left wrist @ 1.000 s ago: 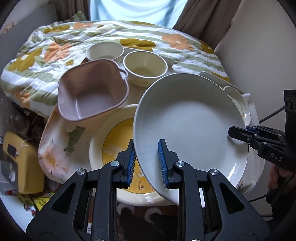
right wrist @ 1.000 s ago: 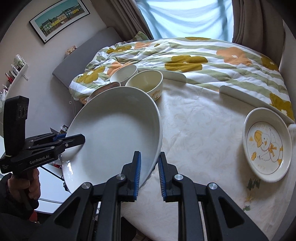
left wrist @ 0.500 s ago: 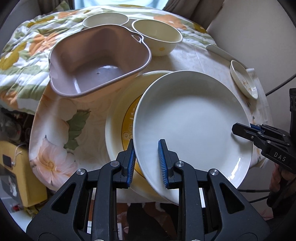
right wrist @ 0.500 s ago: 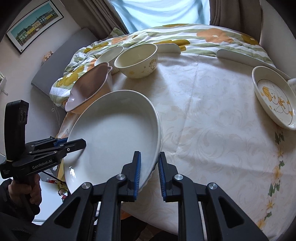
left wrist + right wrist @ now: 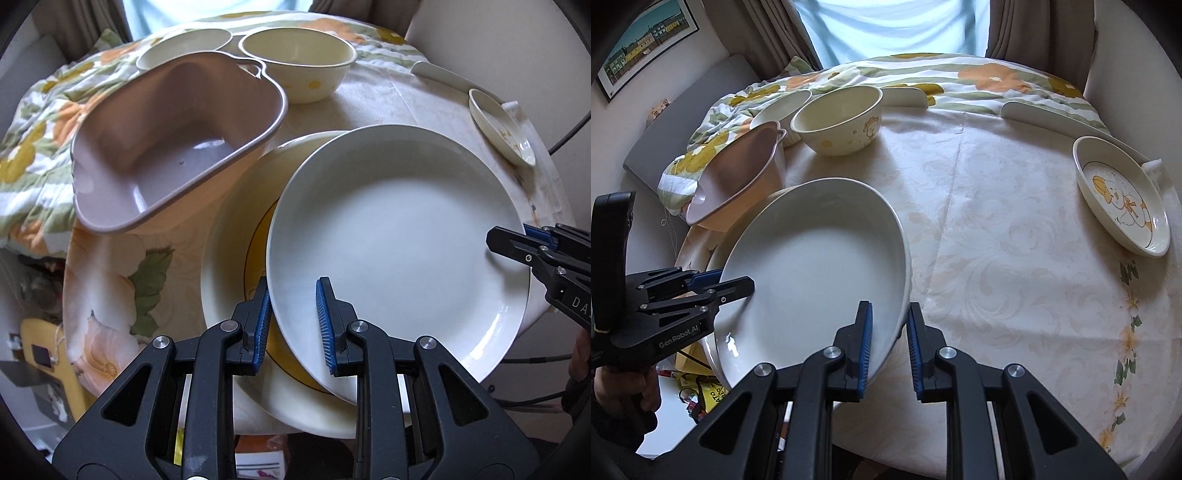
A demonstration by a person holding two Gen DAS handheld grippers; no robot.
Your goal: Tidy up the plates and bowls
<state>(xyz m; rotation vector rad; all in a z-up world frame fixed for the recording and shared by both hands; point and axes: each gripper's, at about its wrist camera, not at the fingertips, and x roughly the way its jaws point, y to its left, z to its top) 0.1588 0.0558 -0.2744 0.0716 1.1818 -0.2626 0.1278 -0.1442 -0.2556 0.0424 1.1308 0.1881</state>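
Observation:
A large white plate [image 5: 395, 236] hangs tilted low over a bigger cream plate with a yellow pattern [image 5: 229, 236] near the table's left edge. I cannot tell if the two touch. My left gripper [image 5: 292, 295] is shut on the white plate's near rim. My right gripper [image 5: 889, 310] is shut on the opposite rim, and it shows at the right of the left wrist view [image 5: 517, 243]. In the right wrist view the left gripper [image 5: 735, 284] pinches the white plate [image 5: 812, 258] from the left, with a hand below it.
A pink square bowl [image 5: 173, 140] stands just behind the plates. Behind it are a cream bowl [image 5: 838, 122] and a small white bowl [image 5: 783, 107]. A duck-printed dish [image 5: 1119, 199] sits at the far right. The tablecloth [image 5: 997, 229] lies between; floral bedding [image 5: 960, 77] is beyond the table.
Both grippers have come down with the white plate, which now sits lower and flatter over the yellow-patterned plate. Both grips stayed shut on its rim.

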